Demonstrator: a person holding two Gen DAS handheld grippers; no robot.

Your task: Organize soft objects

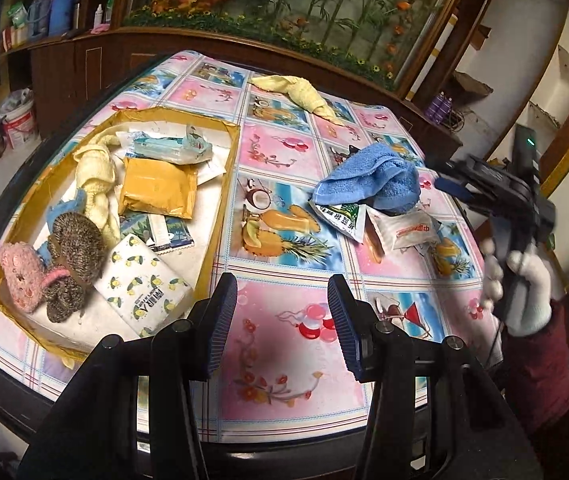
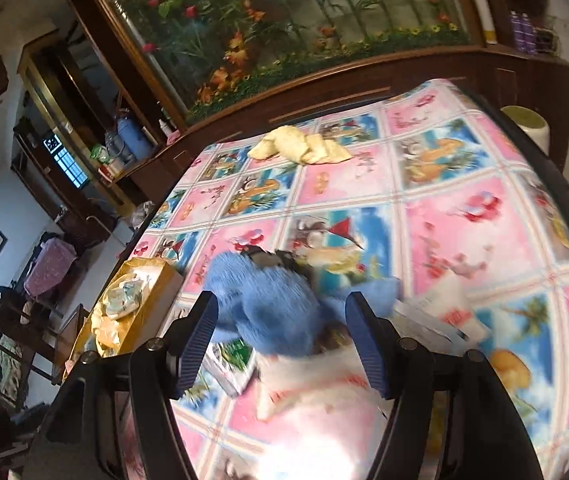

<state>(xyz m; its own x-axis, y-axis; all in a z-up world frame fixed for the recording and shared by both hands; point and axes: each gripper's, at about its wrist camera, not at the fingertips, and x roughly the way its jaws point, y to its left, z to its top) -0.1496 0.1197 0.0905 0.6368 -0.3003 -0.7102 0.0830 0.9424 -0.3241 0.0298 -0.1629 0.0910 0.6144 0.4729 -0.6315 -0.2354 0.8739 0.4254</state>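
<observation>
With its jaws released and nothing between them, the right claw (image 2: 282,344) is nearing the blue towel (image 1: 368,180) heaped on the sachets (image 1: 404,232) at the table's (image 1: 284,320) right, and, though blur is obscuring the overlap, it is probably risking pinching a packet along with the cloth.

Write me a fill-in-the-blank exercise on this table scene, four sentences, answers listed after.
1. The towel lying over the snack packets is ____ in colour.
2. The pink knitted toy lies inside the ____.
3. The yellow cloth near the table's far edge lies ____ the cardboard box.
4. Between the fingers of the left gripper there is ____.

Missing words: blue; cardboard box; outside; nothing
</observation>
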